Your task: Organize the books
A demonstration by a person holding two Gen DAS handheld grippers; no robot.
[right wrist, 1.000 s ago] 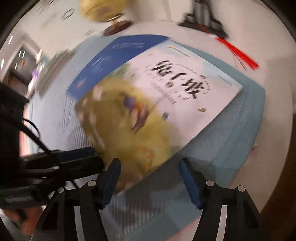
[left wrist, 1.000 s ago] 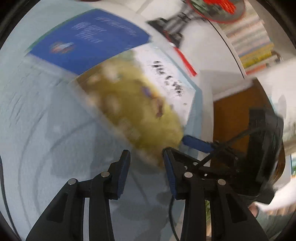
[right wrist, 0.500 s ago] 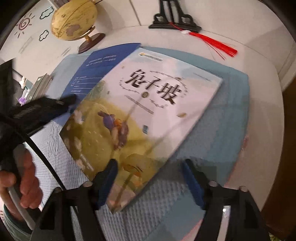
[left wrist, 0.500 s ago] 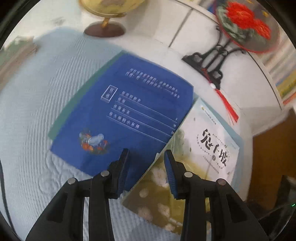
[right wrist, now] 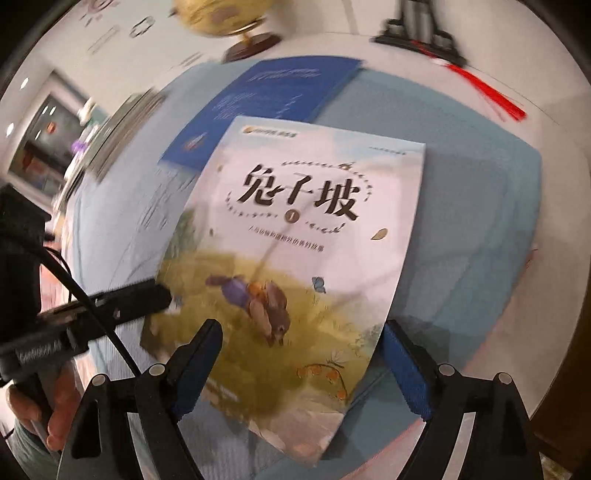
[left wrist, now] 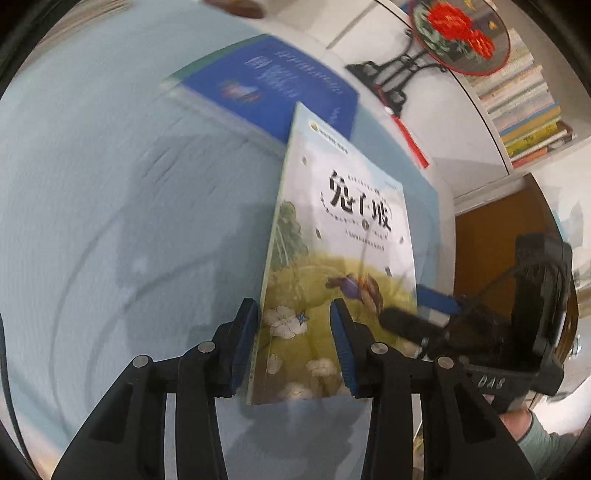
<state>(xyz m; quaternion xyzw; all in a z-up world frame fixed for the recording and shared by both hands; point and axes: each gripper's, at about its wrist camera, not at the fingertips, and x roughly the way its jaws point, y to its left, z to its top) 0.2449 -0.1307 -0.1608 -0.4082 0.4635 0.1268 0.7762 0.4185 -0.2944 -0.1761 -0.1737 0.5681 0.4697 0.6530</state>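
A rabbit picture book lies on a pale blue quilted mat, overlapping a blue book beyond it. My left gripper straddles its near spine corner. One pad is beside the spine and the other over the cover, and the jaws are opening without pinching it. From the right wrist view, a left finger touches the book's left edge. My right gripper is opening wide around the book's near end. Its pads do not press, and its blue pad sits at the book's right edge.
A globe and a round fan ornament on a black stand with a red tassel stand at the table's back. Shelved books and brown wood lie to the right. A hand holds the left tool.
My left gripper swung from over the blue book to the rabbit book's spine corner. The right jaws widened. The rabbit book turned squarer to the right gripper.
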